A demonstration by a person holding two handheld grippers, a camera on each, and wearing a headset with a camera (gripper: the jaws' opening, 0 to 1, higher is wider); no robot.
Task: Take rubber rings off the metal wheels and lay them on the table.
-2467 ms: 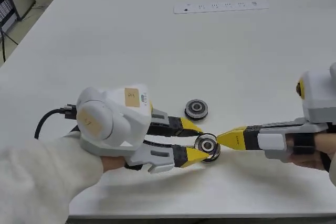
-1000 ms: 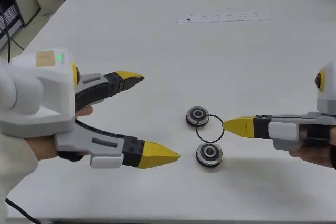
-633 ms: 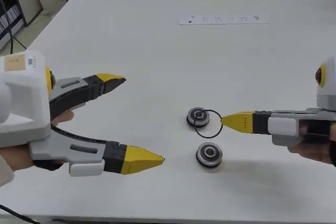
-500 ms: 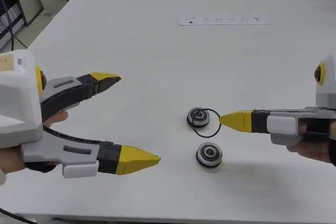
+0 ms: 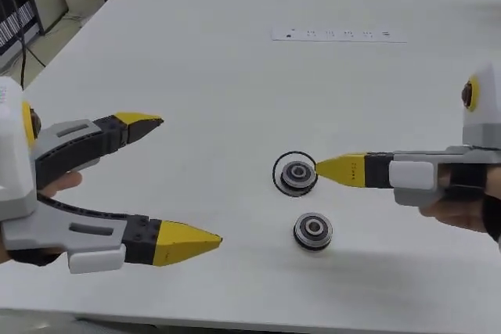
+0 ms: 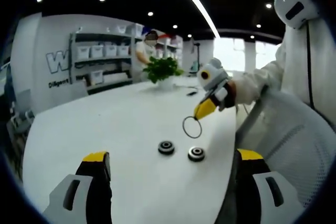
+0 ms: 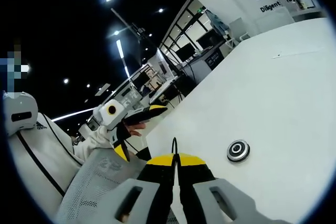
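Observation:
My right gripper (image 5: 319,169) is shut on a thin black rubber ring (image 5: 275,177), pinched at its yellow tips. The left gripper view shows the ring (image 6: 183,127) hanging in the air from the right gripper (image 6: 202,113), above the table. Two metal wheels lie flat on the white table (image 5: 235,76): the far wheel (image 5: 297,174) under the ring, the near wheel (image 5: 313,230) closer to the table's front edge. My left gripper (image 5: 180,180) is open wide at the left, well apart from both wheels. In the right gripper view one wheel (image 7: 238,150) lies beyond my shut jaws.
A white power strip (image 5: 338,34) lies far back on the table. The table's front edge runs just below the near wheel. A potted plant (image 6: 161,69) stands at the far end, and a mesh chair (image 7: 100,182) is beside the table.
My left gripper let go of the near wheel and drew back to the left, open. The right gripper carried the ring off it and now holds it over the far wheel.

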